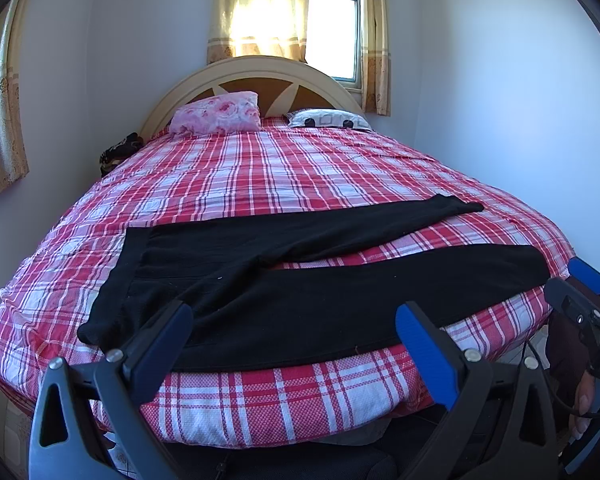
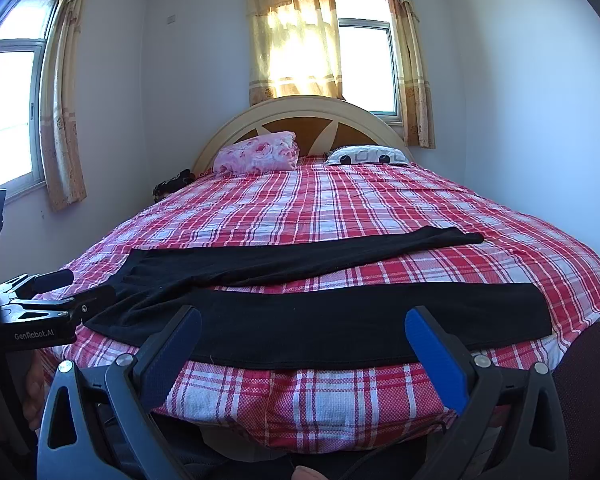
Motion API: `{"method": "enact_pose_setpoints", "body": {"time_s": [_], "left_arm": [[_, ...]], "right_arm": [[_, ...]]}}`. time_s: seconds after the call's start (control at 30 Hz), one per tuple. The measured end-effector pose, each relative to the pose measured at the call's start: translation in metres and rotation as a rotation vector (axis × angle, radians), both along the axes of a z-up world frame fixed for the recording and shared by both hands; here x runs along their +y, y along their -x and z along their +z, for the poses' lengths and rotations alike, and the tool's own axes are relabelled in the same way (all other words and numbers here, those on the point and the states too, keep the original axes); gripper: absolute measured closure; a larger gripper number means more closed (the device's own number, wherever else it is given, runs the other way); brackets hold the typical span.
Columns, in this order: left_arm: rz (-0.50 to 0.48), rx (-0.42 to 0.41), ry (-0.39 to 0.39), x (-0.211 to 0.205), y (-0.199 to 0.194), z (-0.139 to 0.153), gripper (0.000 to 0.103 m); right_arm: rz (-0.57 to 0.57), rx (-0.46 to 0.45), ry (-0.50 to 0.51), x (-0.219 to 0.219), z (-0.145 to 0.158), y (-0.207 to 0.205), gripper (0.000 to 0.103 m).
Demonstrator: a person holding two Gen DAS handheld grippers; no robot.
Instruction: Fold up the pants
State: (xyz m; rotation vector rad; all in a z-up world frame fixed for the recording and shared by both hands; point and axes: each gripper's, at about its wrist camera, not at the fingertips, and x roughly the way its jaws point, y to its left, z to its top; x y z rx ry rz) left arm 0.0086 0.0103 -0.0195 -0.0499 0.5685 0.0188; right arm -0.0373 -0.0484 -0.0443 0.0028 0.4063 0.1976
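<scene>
Black pants (image 1: 300,280) lie flat across the near end of the bed, waistband to the left, both legs spread apart toward the right; they also show in the right wrist view (image 2: 320,312). My left gripper (image 1: 294,320) is open and empty, held just in front of the near leg at the bed's front edge. My right gripper (image 2: 302,322) is open and empty, also in front of the near leg. The right gripper shows at the right edge of the left wrist view (image 1: 580,288); the left gripper shows at the left edge of the right wrist view (image 2: 48,296).
The bed (image 1: 284,168) has a red and white plaid cover. A pink floral pillow (image 1: 216,114) and a white patterned pillow (image 1: 328,119) lie by the headboard. A dark bundle (image 1: 120,152) sits at the bed's far left. Walls stand close on both sides.
</scene>
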Motion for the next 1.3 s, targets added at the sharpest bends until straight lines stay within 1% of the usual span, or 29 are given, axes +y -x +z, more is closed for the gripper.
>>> {"method": "enact_pose_setpoints", "body": {"time_s": [0.3,0.4,0.47,0.5,0.57,0.63,0.73,0.8,0.87,0.9,0.97,1.03,1.07,1.1,1.13,1.17,1.2,1.23,1.27,1.3], "left_arm": [[-0.004,0.002,0.001,0.003,-0.001,0.001,0.000],[-0.001,0.000,-0.013,0.006,-0.002,-0.003,0.000],[0.020,0.006,-0.048,0.012,-0.005,-0.009,0.000],[0.033,0.020,-0.055,0.017,-0.009,-0.013,0.000],[0.043,0.037,-0.035,0.031,-0.016,-0.019,0.000],[0.066,0.055,-0.033,0.050,-0.024,-0.027,0.000],[0.128,0.107,-0.025,0.089,-0.042,-0.041,0.000],[0.173,0.154,0.002,0.120,-0.058,-0.049,0.000],[0.212,0.192,0.003,0.146,-0.076,-0.052,0.003],[0.219,0.207,-0.008,0.157,-0.087,-0.051,0.003],[0.204,0.233,-0.026,0.177,-0.114,-0.047,0.003],[0.195,0.252,-0.048,0.193,-0.143,-0.045,0.003],[0.188,0.271,-0.065,0.200,-0.160,-0.047,0.003],[0.188,0.292,-0.085,0.208,-0.180,-0.050,0.005],[0.191,0.306,-0.099,0.215,-0.198,-0.054,0.010],[0.187,0.325,-0.111,0.221,-0.213,-0.058,0.013],[0.181,0.351,-0.121,0.230,-0.231,-0.065,0.014],[0.186,0.373,-0.128,0.237,-0.244,-0.072,0.020],[0.203,0.404,-0.118,0.247,-0.259,-0.083,0.029],[0.204,0.429,-0.104,0.253,-0.266,-0.089,0.031]], "right_arm": [[-0.006,0.000,-0.006,-0.001,0.001,-0.001,0.001],[-0.004,0.000,0.000,-0.001,0.001,-0.002,0.001],[-0.004,-0.005,-0.003,-0.004,0.002,0.000,0.001],[-0.004,-0.016,-0.001,-0.007,0.003,0.000,0.001],[-0.028,-0.037,0.012,-0.014,0.003,0.000,0.001],[-0.049,-0.042,0.013,-0.025,-0.001,-0.004,0.001],[-0.055,0.003,0.021,-0.035,-0.015,-0.019,0.001],[-0.045,0.069,0.023,-0.041,-0.031,-0.036,0.001],[-0.018,0.119,0.033,-0.042,-0.044,-0.051,0.001],[-0.014,0.124,0.055,-0.042,-0.048,-0.057,0.001],[-0.014,0.125,0.092,-0.039,-0.049,-0.070,0.001],[-0.010,0.135,0.079,-0.041,-0.046,-0.086,0.001],[-0.008,0.140,0.057,-0.043,-0.042,-0.097,0.001],[-0.008,0.142,0.040,-0.046,-0.040,-0.106,0.001],[-0.007,0.144,0.028,-0.048,-0.037,-0.115,0.001],[-0.007,0.149,0.022,-0.049,-0.034,-0.126,0.001],[-0.010,0.156,0.021,-0.051,-0.032,-0.137,0.001],[-0.022,0.165,0.018,-0.055,-0.030,-0.150,0.001],[-0.028,0.174,0.009,-0.059,-0.029,-0.158,0.001],[-0.034,0.185,-0.003,-0.065,-0.029,-0.168,0.001]]}}
